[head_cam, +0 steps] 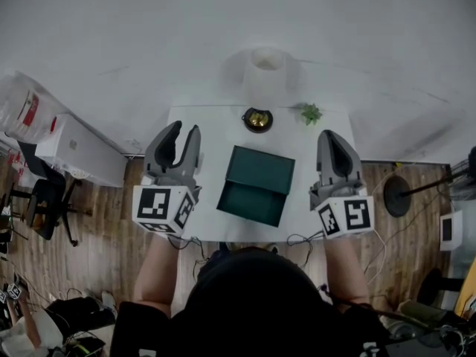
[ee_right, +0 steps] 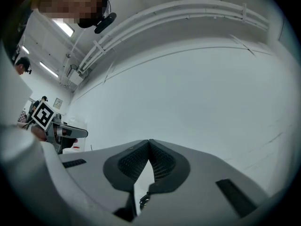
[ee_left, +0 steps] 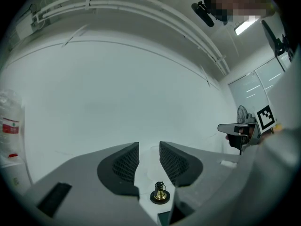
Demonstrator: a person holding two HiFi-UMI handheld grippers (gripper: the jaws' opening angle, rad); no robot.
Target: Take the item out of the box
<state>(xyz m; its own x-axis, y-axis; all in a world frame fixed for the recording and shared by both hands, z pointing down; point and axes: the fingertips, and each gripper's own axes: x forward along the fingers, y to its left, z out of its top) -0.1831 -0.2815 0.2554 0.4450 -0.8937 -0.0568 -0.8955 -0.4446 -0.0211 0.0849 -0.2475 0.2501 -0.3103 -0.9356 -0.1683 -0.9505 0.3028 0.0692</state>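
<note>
A dark green box point(head_cam: 256, 184) sits in the middle of a small white table point(head_cam: 201, 125). What it holds does not show. My left gripper point(head_cam: 184, 131) hovers over the table's left side, beside the box. Its jaws stand a little apart with nothing between them. In the left gripper view point(ee_left: 149, 158) the gap frames a brass bell point(ee_left: 160, 193), and a corner of the box point(ee_left: 164, 218) shows below. My right gripper point(head_cam: 328, 135) hangs at the box's right with its tips together. In the right gripper view point(ee_right: 149, 141) the pads meet on nothing.
The brass bell point(head_cam: 257, 119) on a black base stands behind the box, with a small green sprig point(head_cam: 311, 113) to its right. A white cylinder point(head_cam: 266, 69) stands past the table's far edge. An office chair point(head_cam: 46, 199) is at left and a round stand base point(head_cam: 397, 195) at right.
</note>
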